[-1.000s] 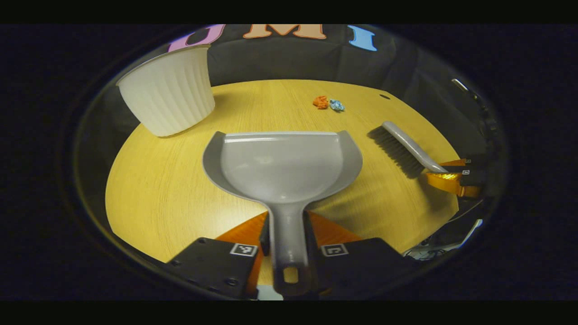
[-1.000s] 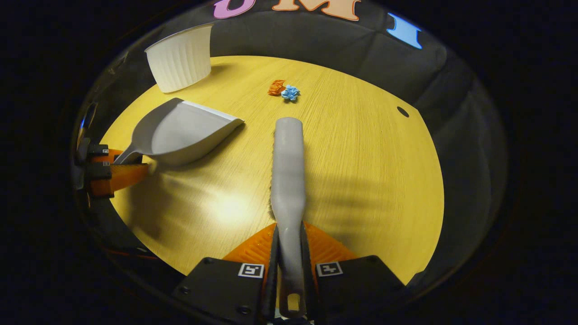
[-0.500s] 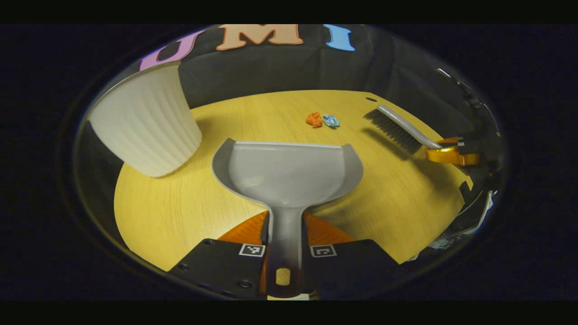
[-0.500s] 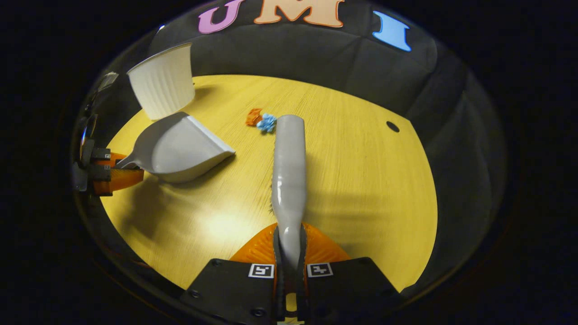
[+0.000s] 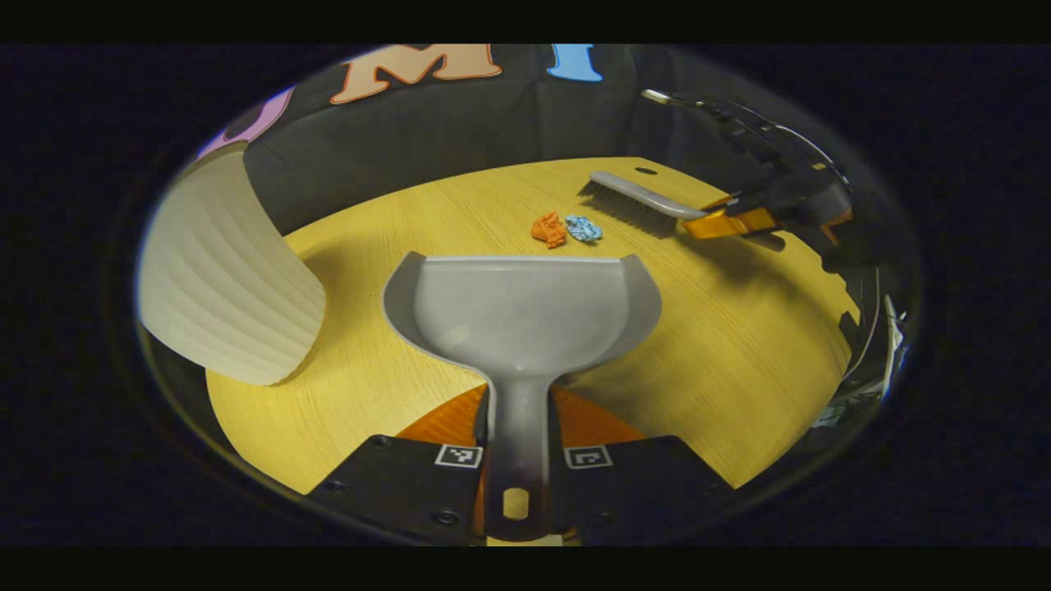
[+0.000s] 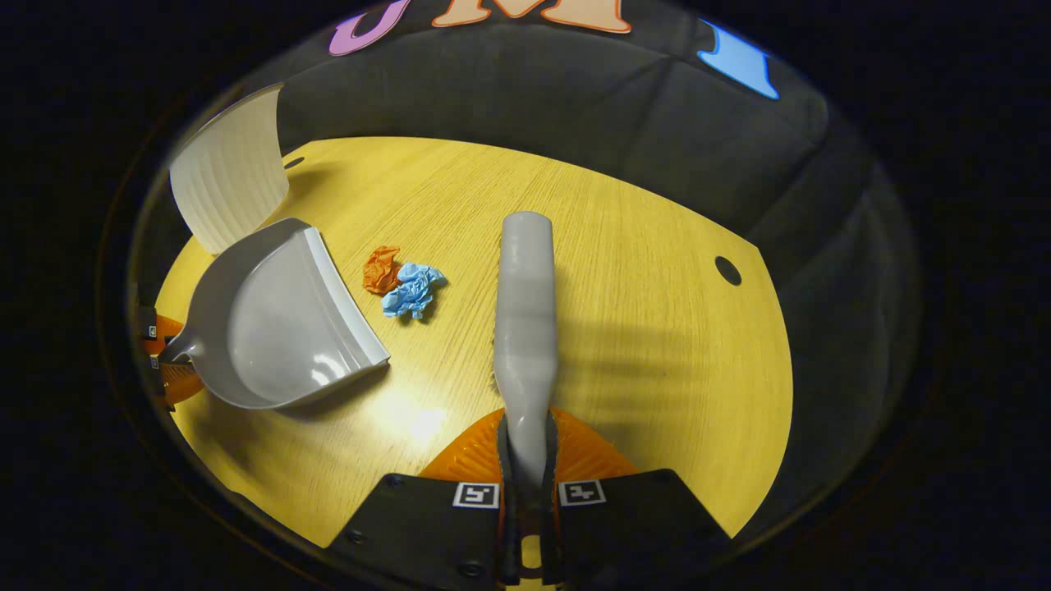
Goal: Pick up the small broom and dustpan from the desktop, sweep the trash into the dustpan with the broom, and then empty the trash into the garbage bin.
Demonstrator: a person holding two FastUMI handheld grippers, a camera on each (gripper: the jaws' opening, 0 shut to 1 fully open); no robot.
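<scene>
- Left gripper (image 5: 516,460) is clamped on the grey dustpan (image 5: 521,316) by its handle, both fingers pressing the handle from either side. The pan points straight ahead toward 12 o'clock in the left gripper view, open mouth facing away.
- Can't really tell if the pan's front lip is touching the desktop (image 5: 739,353) or sitting just above it.
- Right gripper (image 6: 525,484) is squeezed tight on the small broom (image 6: 524,312), gripping the handle end. In the right gripper view the broom's grey back runs up toward 12 o'clock; you just catch a sliver of bristle along its left edge.
- The trash is two crumpled bits lying touching each other on the wood: an orange scrap (image 5: 548,229) and a blue scrap (image 5: 583,229).
- In the left gripper view they sit just past the pan's mouth, around 12 to 1 o'clock, and the broom head is near them on the far side at about 1 o'clock, bristles down.
- In the right gripper view the scraps lie between the dustpan at 9 o'clock and the broom.
- The white ribbed garbage bin (image 5: 222,279) stands on the desktop at about 9 to 10 o'clock of the left gripper view, just beside the pan.
- There's a small dark hole (image 6: 727,270) in the desktop out at 2 o'clock of the right gripper view.
</scene>
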